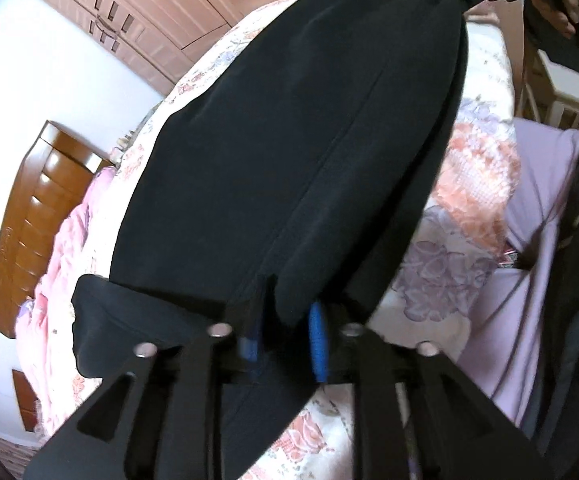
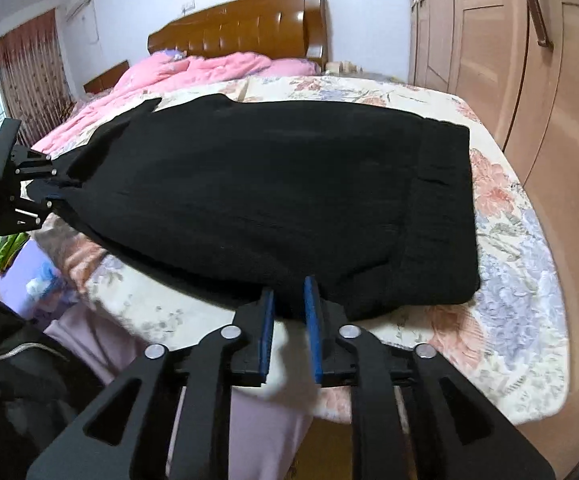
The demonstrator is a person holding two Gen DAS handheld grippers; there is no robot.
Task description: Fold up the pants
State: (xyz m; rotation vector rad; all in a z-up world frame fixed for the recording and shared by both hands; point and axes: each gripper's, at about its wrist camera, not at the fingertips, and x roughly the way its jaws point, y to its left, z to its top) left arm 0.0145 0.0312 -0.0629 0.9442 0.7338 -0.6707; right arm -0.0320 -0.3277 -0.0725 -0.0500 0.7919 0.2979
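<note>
Pants: black, lying flat across the foot of the bed, one end reaching toward the pink quilt, the near edge along the bed's foot edge.
Left claw: blue pads narrow, closed on a fold of the pants at one end.
Right claw: fingers parted, tips at the pants' near edge; bare bed shows between the pads, nothing held.
Wardrobe: beside the bed.
</note>
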